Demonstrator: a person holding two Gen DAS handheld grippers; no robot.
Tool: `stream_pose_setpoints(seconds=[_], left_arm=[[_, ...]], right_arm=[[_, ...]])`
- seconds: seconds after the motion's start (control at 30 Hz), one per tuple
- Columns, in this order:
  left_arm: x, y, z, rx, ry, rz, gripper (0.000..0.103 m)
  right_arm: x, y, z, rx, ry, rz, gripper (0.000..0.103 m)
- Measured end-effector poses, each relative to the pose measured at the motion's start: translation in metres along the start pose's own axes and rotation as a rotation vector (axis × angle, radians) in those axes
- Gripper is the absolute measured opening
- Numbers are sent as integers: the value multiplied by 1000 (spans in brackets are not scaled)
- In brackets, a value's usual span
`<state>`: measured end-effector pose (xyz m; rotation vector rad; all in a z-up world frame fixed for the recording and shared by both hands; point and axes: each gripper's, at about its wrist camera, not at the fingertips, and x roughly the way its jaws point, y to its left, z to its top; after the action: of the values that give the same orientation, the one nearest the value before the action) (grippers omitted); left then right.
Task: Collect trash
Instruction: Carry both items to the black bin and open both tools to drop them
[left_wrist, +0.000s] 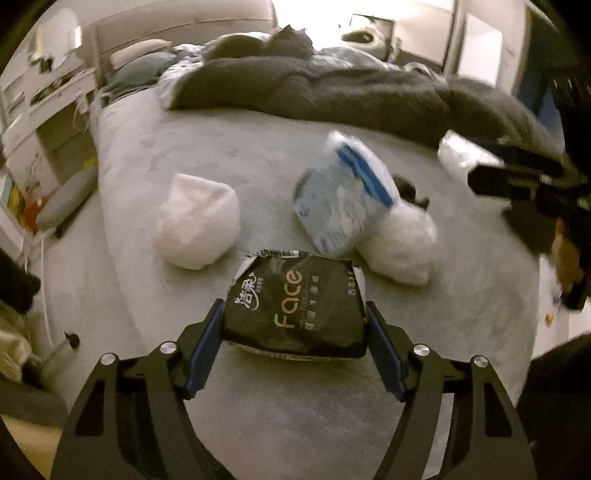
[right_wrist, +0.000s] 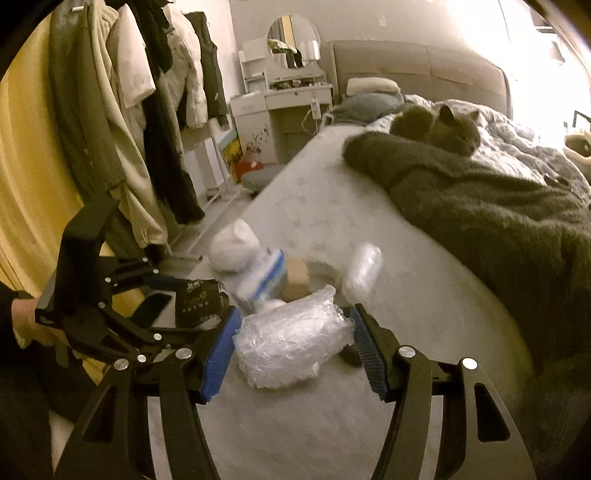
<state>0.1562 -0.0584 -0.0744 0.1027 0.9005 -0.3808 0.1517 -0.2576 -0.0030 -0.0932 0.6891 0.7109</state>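
On the grey bed (left_wrist: 147, 177) lies trash. A black "Face" tissue pack (left_wrist: 295, 310) sits between the pads of my left gripper (left_wrist: 295, 314), which touch its two sides. Beyond it lie a white wad (left_wrist: 197, 225), a blue-and-white wrapper (left_wrist: 343, 199) and another white wad (left_wrist: 400, 243). In the right wrist view a crumpled clear plastic bag (right_wrist: 291, 336) sits between the fingers of my right gripper (right_wrist: 291, 325), the left pad against it, the right pad close. The left gripper with the black pack (right_wrist: 199, 301) shows at left. A small cardboard box (right_wrist: 295, 280) lies behind.
A dark fuzzy blanket (right_wrist: 480, 206) covers the far half of the bed, with a grey cat (right_wrist: 443, 129) lying on it. Clothes hang on a rack (right_wrist: 147, 92) left of the bed. A white dresser with a mirror (right_wrist: 291, 92) stands by the headboard.
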Motion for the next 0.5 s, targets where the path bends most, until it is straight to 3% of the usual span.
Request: stream_pose_setpoints(seconds=[0.2,0.5], left_arm=[[-29,19,4,-74,-75,29,75],[-50,73,-15,-205,-96,124,75]], right_arm=[[4,21,17,-11,-25,17,62],[38,77,47,-54,-13,79,62]])
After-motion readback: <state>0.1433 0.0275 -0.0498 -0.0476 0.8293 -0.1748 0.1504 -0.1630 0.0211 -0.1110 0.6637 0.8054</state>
